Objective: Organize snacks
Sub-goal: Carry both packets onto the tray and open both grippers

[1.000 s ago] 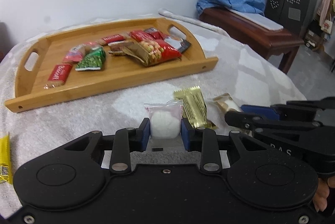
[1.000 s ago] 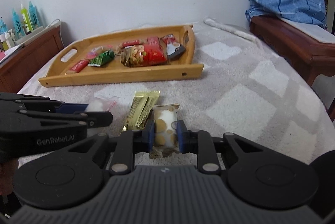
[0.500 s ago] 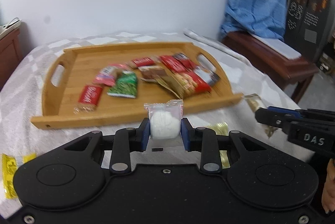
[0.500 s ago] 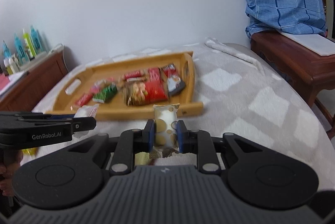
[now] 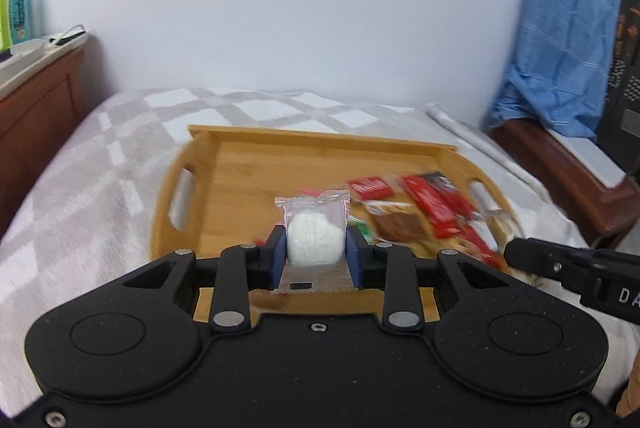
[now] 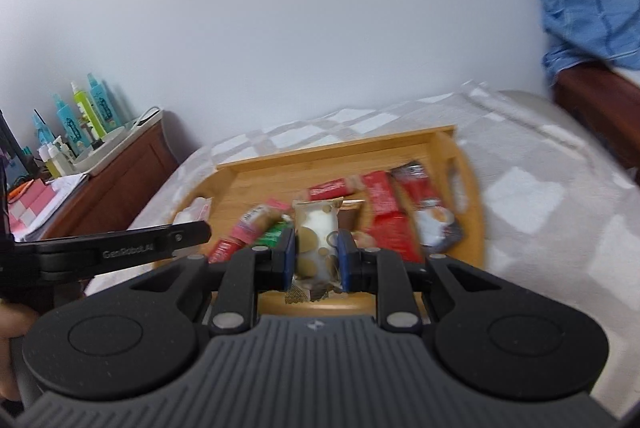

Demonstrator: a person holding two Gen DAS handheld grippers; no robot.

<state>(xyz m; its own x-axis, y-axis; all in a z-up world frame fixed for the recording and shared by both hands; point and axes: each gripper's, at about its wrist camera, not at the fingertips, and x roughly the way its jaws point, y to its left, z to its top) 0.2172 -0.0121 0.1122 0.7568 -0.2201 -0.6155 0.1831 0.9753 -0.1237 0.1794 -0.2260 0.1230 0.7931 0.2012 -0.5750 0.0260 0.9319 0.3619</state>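
In the left wrist view, the left gripper [image 5: 316, 248] has its blue pads pressed narrowly against a clear plastic packet holding a round white sweet [image 5: 315, 238], held upright in front of the camera. Just beyond the fingertips lies the rectangular bamboo tray with cut-out handles [image 5: 256, 168] on a grey-and-white checked blanket [image 5: 100, 164]. Ahead and to the right, red, brown and green snack packets [image 5: 424, 204] sit blurred on the tray, their print unreadable and some hidden behind the held packet. The other gripper's black finger reaches in at the right edge, cut off by the frame.

In the right wrist view, the right gripper [image 6: 316, 254] is clamped tight on a clear wrapper printed with gold and brown dots [image 6: 318, 242], its lower end hidden between the pads. The tray [image 6: 256, 184] lies directly ahead, its packets smeared by motion. The left gripper [image 6: 192, 232] crosses in from the left, its held packet [image 6: 194, 212] only partly visible beyond its tip.
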